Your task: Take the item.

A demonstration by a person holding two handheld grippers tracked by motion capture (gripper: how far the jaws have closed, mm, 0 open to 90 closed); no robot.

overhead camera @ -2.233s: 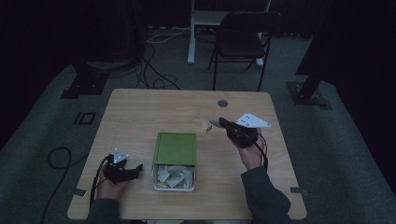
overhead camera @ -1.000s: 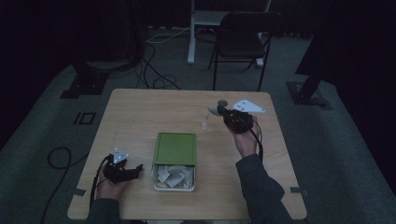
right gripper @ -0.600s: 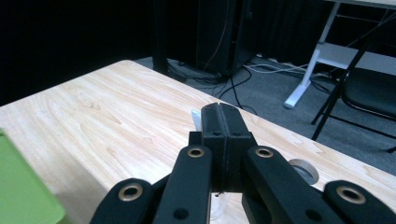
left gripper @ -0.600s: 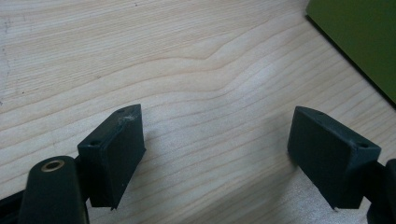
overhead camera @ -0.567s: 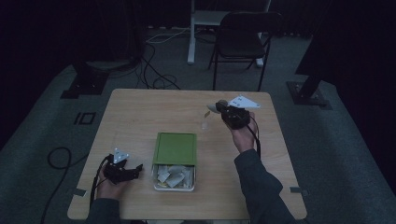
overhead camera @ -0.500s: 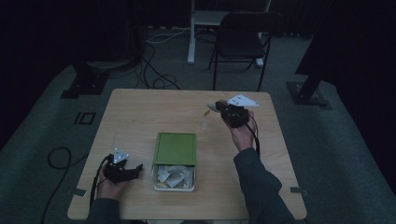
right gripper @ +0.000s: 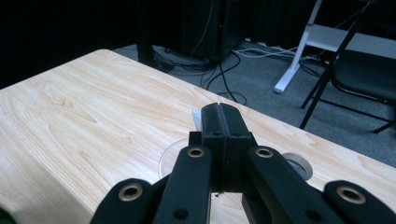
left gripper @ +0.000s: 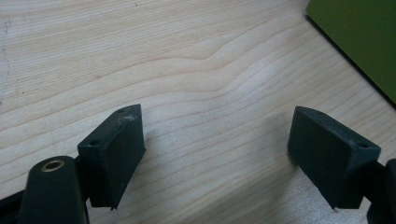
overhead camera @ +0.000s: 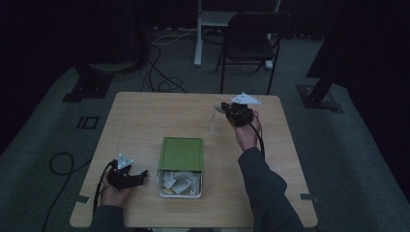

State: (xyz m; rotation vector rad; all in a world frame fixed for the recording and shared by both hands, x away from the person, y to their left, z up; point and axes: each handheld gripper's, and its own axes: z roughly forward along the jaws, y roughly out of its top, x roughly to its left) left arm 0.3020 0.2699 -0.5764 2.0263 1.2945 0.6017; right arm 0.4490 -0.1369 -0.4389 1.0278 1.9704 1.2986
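Table (overhead camera: 145,121): fills mid-frame | green-lidded box (overhead camera: 181,153): lower centre, sachets exposed | clear glass (overhead camera: 212,123): upper right of centre | right gripper (overhead camera: 223,107): jaws pinched on pale sachet (right gripper: 196,116) above glass; may miss rim | left gripper (overhead camera: 141,175): wide, empty, lower left.

Both tongs are black. The left tongs (left gripper: 219,161) have blocky rectangular pads (left gripper: 116,156) with small screw holes and a brass-ringed pivot. The right tongs (right gripper: 223,128) show brass-ringed pivots on black link arms. Each carries a grey three-cornered plate (overhead camera: 124,161) and a black cable (overhead camera: 100,186). Dark grey sleeves (overhead camera: 263,188) cover the forearms.
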